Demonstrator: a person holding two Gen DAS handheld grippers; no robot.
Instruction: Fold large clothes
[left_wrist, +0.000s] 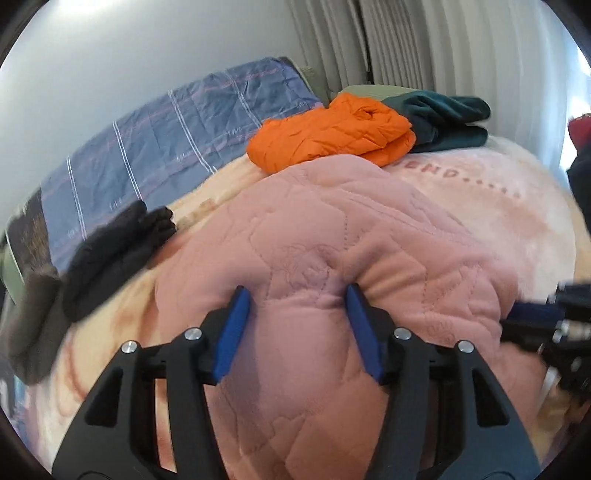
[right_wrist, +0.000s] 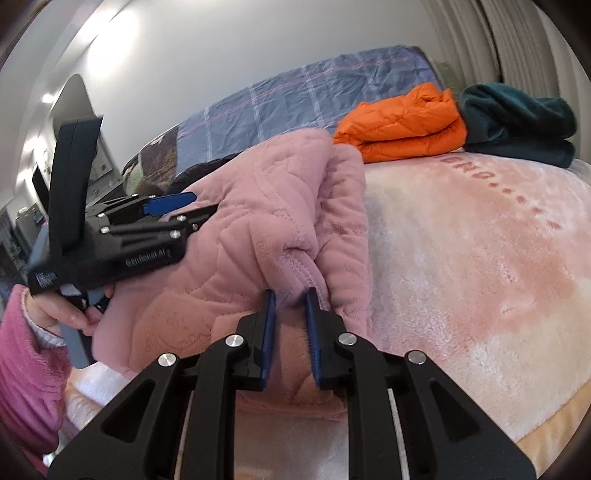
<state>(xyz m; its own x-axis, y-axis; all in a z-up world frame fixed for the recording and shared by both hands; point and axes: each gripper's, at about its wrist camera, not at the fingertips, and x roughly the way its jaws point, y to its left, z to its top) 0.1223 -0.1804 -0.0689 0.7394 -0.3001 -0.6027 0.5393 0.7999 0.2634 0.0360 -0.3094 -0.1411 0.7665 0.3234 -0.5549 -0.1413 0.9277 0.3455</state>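
A pink quilted garment lies heaped on a pale pink fleece blanket that covers the bed. In the left wrist view my left gripper stands half wide, with a thick bulge of the garment filling the gap and puckering against its blue pads. In the right wrist view the left gripper is at the left, on a raised hump of the garment, held by a hand. My right gripper is nearly closed on the garment's stitched edge.
At the back of the bed lie a folded orange puffer jacket and a folded dark green fleece. Black clothes sit at the left, beside a blue plaid quilt. Pale curtains hang behind. A pink sleeve is at lower left.
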